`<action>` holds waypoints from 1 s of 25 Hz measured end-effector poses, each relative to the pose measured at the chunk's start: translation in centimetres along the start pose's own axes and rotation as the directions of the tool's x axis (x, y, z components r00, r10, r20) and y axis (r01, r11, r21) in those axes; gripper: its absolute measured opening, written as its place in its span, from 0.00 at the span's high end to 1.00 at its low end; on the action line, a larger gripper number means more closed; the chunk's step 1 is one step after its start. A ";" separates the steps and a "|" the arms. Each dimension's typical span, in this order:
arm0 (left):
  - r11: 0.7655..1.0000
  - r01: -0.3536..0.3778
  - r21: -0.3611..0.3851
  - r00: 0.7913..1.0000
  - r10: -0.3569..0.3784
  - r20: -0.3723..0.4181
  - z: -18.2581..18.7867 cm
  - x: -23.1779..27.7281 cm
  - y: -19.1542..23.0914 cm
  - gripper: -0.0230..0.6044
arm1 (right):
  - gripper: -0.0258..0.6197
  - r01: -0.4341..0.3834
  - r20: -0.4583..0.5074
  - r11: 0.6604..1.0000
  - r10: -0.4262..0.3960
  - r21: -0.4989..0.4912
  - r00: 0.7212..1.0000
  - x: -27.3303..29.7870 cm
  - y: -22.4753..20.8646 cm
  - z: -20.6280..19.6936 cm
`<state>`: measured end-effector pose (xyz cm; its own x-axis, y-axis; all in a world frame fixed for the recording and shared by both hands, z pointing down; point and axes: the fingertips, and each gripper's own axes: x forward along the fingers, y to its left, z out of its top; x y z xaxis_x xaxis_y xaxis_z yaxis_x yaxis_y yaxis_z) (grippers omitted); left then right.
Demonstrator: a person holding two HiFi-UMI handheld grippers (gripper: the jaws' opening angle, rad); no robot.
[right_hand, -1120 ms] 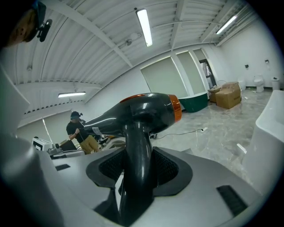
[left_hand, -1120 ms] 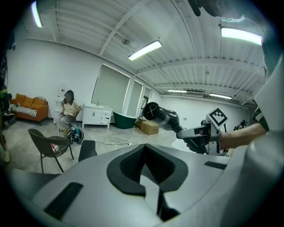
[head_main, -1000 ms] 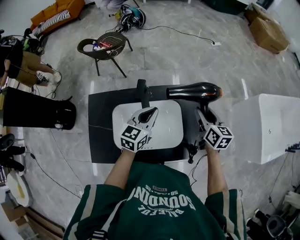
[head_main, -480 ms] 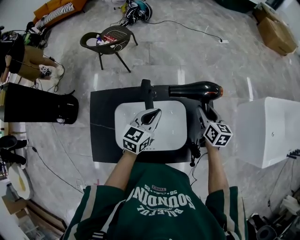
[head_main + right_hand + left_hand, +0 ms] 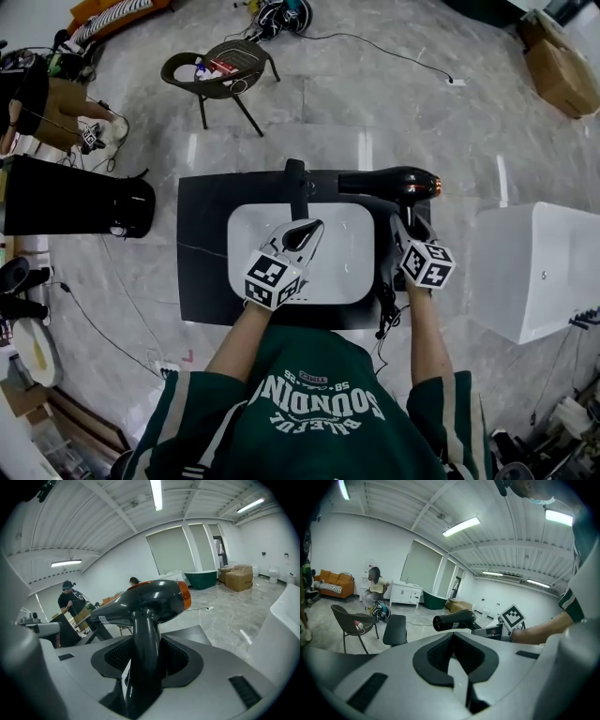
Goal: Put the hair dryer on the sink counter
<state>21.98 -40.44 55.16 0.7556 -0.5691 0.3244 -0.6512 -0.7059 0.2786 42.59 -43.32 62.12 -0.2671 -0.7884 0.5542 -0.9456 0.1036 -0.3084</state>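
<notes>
A: The right gripper (image 5: 404, 228) is clamped on the handle of the hair dryer (image 5: 389, 180). Why there?
B: Probably so the barrel is carried level, over the far right of the sink counter (image 5: 202, 277).
A: And the left gripper (image 5: 304, 231)?
B: Its jaws are pressed together with nothing between, over the basin (image 5: 342, 272), seemingly parked aside.

Bare studio hall: marble floor (image 5: 394, 103), cartons (image 5: 561, 75), bathtub (image 5: 202, 580)

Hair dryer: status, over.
Left gripper shut, empty, over the basin. Right gripper shut on the hair dryer handle, nozzle pointing left. Dryer over the sink counter, right side, not yet down. Faucet left of nozzle, apart.
</notes>
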 end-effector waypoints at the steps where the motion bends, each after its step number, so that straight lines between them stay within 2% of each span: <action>1: 1.000 -0.001 -0.002 1.000 0.001 -0.001 -0.1 0.1 0.1 0.95 | 0.63 0.006 -0.008 1.000 -0.006 0.004 1.000 0.4 -0.3 -0.3; 9: 1.000 -0.008 -0.011 1.000 0.008 -0.012 -0.8 0.0 0.8 0.95 | 0.63 0.045 -0.056 0.997 -0.042 0.057 0.998 2.8 -2.0 -2.5; 25: 0.998 -0.062 -0.034 0.998 0.061 -0.019 -1.3 -1.9 3.0 0.94 | 0.63 0.087 -0.158 0.995 -0.077 0.058 0.984 6.4 -3.5 -5.5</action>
<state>18.47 -40.95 56.58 0.7127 -0.6032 0.3580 -0.6988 -0.6546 0.2884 43.20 -45.44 70.98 -0.2193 -0.6883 0.6915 -0.9530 -0.0008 -0.3030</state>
